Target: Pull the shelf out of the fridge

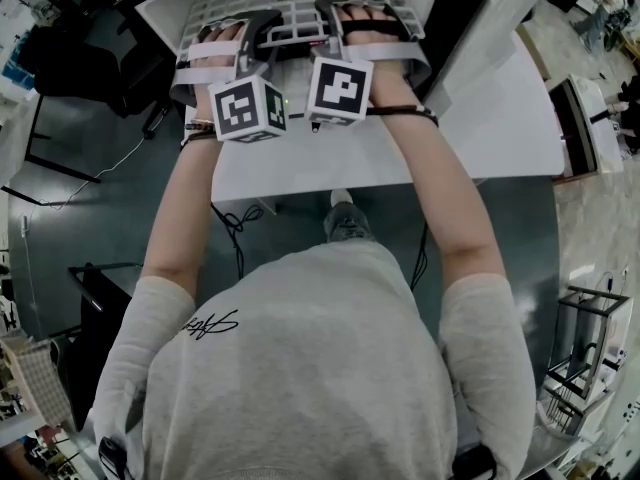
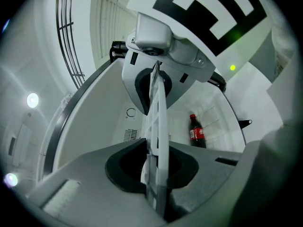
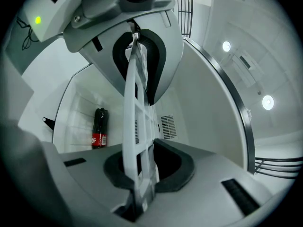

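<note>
The white grid shelf sticks out of the white fridge at the top of the head view. My left gripper and my right gripper sit side by side on its near edge, both shut on it. In the left gripper view the shelf runs edge-on between the dark pads of the left gripper. The right gripper view shows the same: the shelf is pinched in the right gripper. A cola bottle stands inside the fridge.
A flat white fridge panel lies under the forearms. The person's shoe and black cables are on the dark floor below it. A wire rack stands at the right. A vent grille is on the fridge's back wall.
</note>
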A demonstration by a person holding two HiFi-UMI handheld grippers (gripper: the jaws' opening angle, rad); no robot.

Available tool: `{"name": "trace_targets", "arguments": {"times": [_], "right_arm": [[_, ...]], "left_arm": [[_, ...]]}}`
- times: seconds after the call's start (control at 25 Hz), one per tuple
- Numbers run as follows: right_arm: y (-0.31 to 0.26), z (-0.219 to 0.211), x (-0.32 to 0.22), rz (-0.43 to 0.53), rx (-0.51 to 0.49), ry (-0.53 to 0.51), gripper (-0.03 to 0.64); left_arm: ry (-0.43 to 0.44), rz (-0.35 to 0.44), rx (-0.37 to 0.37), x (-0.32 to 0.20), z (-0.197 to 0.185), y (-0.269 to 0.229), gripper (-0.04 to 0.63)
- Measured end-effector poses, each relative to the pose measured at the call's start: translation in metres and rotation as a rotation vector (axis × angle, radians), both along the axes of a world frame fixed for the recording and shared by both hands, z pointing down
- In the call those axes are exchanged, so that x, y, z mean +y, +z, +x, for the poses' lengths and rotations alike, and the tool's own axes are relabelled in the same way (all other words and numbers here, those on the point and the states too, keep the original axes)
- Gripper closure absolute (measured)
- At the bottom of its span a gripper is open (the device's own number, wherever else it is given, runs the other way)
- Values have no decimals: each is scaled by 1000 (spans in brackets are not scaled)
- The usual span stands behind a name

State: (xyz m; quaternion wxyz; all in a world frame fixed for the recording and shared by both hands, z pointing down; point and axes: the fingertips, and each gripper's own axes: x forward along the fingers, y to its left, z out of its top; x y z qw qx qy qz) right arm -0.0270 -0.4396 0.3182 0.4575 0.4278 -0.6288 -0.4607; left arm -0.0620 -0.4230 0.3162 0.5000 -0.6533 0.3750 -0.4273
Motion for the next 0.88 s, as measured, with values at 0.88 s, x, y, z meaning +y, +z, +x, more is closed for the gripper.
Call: {"name": "trace_targets", "arguments": {"times": [0.88], "right_arm": [[-4, 6, 16, 37, 7, 26, 575]], "left_arm": [[17, -7, 17, 19, 3, 1, 561]]}}
